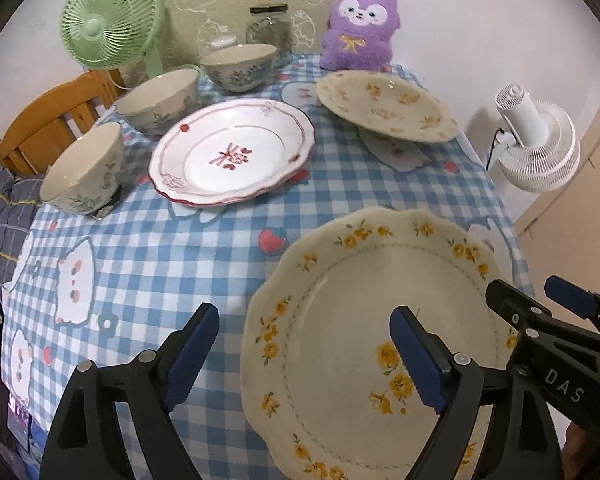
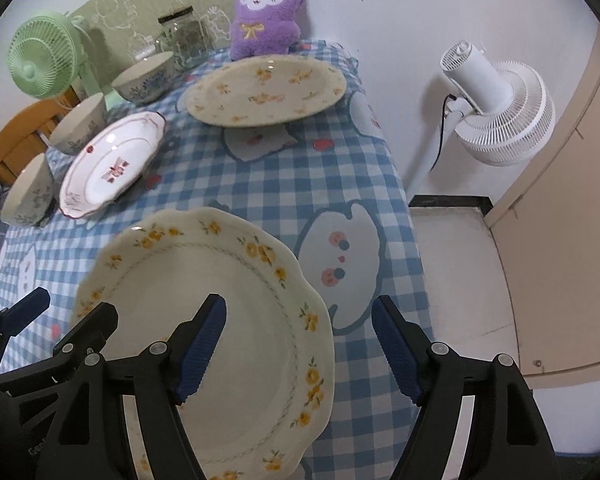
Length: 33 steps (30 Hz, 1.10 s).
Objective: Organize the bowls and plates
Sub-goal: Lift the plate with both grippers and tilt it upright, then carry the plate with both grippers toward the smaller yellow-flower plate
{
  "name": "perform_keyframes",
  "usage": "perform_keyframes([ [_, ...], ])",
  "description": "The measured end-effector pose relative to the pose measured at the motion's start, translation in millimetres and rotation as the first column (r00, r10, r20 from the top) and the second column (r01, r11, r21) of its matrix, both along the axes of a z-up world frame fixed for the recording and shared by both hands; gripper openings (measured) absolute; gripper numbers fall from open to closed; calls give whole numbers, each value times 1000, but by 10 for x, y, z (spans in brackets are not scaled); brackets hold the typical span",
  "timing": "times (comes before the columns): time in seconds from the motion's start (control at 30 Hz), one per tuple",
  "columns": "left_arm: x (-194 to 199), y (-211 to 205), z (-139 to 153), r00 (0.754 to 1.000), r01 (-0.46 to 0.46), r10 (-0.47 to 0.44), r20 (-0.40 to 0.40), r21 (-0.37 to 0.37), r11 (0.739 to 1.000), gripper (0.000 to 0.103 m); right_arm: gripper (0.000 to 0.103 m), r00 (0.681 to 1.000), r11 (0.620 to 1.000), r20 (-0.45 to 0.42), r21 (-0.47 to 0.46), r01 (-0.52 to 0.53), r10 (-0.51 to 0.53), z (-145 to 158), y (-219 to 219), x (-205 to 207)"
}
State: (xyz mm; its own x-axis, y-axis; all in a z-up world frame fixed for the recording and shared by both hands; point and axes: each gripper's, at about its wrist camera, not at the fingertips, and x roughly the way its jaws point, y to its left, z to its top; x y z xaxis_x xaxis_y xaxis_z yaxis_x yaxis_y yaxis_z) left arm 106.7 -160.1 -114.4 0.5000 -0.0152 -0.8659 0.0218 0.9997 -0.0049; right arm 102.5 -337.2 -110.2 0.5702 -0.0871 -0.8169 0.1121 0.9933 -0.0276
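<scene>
A cream plate with yellow flowers (image 1: 360,300) (image 2: 220,264) lies on the checked cloth at the near edge of the table. My left gripper (image 1: 304,312) (image 2: 70,306) is open over its left rim, one finger above the plate and one above the cloth, the pads clear of the rim. My right gripper (image 2: 300,302) (image 1: 534,292) is open over its right rim, holding nothing. A second yellow-flowered plate (image 1: 384,104) (image 2: 264,92) sits tilted at the far right. A white plate with red markings (image 1: 232,152) (image 2: 112,164) lies mid-table. Three floral bowls (image 1: 86,172) (image 1: 158,100) (image 1: 240,66) line the left side.
At the back stand a green fan (image 1: 108,20), a glass jar (image 1: 270,26) and a purple plush toy (image 1: 360,28). A white fan (image 2: 496,108) stands on the floor past the table's right edge. A wooden chair (image 1: 48,120) is at the left.
</scene>
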Motion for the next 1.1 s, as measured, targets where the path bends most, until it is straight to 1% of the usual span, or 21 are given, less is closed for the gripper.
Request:
perform_keyframes([
  [0.17,-14,43,198,1000,-7,6,30,15,1000,92,78,1000,1000,30,11,-7,7,153,39,-38],
  [0.27,-13,60,292,999,2,-2,47,17,1000,92,78,999,1000,53,-11,1,0,269,95,-71],
  [0.4,7,78,407,998,14,-15,68,11,1000,92,78,996,999,82,-23,22,-20,412,141,-112],
  [0.53,25,122,523,995,18,-19,95,12,1000,92,78,994,999,101,-1,36,-36,524,165,-124],
  [0.6,51,150,576,995,23,-23,100,0,1000,92,78,993,999,106,-2,49,-49,572,185,-124],
  [0.7,100,188,657,993,36,-35,110,-6,999,92,78,989,998,133,2,61,-61,694,225,-133],
  [0.9,211,212,893,987,69,-67,148,-9,998,92,78,981,995,168,12,97,-98,983,266,-51],
  [1.03,306,190,1020,979,104,-101,177,-10,994,92,78,974,993,193,17,114,-115,1108,255,34],
  [1.1,377,176,1054,978,104,-103,181,2,995,92,78,972,992,196,18,126,-127,1160,245,90],
])
